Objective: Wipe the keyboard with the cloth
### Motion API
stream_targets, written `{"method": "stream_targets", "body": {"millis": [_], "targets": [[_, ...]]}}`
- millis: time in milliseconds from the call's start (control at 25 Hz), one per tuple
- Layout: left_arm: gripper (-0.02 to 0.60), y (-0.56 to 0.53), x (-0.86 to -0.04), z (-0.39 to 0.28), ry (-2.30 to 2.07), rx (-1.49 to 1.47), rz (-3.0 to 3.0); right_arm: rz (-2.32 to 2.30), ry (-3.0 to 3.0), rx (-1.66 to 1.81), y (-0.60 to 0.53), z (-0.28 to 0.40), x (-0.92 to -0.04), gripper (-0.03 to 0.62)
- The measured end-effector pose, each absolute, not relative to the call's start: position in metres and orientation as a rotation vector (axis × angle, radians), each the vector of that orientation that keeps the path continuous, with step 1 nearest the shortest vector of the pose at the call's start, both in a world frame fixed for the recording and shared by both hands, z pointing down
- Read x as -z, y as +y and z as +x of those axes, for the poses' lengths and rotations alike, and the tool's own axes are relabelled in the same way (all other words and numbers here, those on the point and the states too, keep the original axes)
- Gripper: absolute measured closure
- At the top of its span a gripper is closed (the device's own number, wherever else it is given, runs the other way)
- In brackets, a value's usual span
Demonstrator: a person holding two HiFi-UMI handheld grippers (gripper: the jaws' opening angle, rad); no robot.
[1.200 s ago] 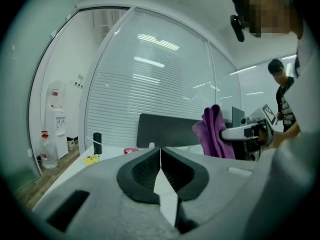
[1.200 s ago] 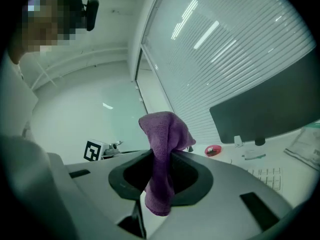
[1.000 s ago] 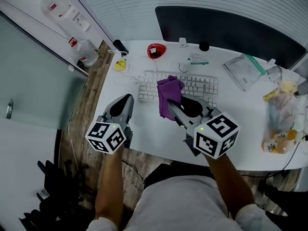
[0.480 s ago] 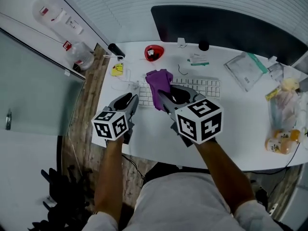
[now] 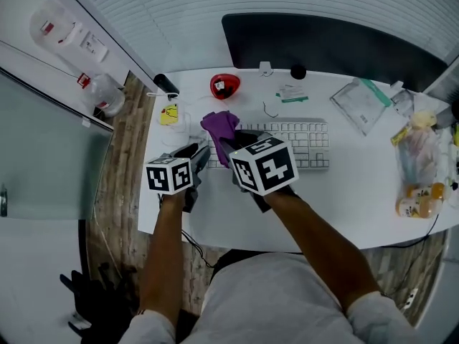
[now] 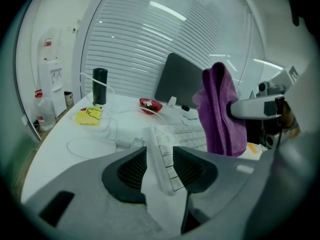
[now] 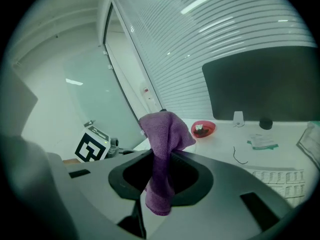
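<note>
1. Head view. The right claw is clamped on the purple cloth. The cloth bunches up past the claw's tips, over the left end of the white keyboard.
2. Head view. The left claw sits just beside the right one, at the keyboard's left end. The keyboard lies flat on the white tabletop, in front of a dark monitor. A red dish and a yellow pad lie near the keyboard, beyond its left end.
3. Left gripper view. The left claw's jaws stand apart and have just been opening. The keyboard's left edge lines up in the gap, but the pads do not press on it. I cannot tell whether that edge is truly between the pads or just past them. The cloth hangs at right, pinched in the other claw. A black cylinder stands upright at the far left of the tabletop.
4. Right gripper view. The jaws are pinched on the cloth. One fold rises above them and a tail hangs below. The left claw's marker cube shows low at left.
</note>
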State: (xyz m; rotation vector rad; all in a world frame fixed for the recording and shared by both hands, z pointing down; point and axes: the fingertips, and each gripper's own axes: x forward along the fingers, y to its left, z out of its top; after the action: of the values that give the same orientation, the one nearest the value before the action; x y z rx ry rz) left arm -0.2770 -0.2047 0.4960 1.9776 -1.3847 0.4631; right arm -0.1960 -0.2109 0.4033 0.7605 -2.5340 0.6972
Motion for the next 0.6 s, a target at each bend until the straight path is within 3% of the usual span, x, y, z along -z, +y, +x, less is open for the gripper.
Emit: {"method": "stream_targets", "body": {"millis": [440,600], "targets": [[0.413,-0.211,-0.513,-0.279,-1.190,-0.387,1.956,0.762,-2.324,-0.686,-0.224,-0.235,-0.454,0.508],[0.470,-0.211,-0.512,-0.272,-1.131,-0.375,1.979,0.762,-2.283,-0.663,-0.228,-0.240,-0.466,0.508]]}}
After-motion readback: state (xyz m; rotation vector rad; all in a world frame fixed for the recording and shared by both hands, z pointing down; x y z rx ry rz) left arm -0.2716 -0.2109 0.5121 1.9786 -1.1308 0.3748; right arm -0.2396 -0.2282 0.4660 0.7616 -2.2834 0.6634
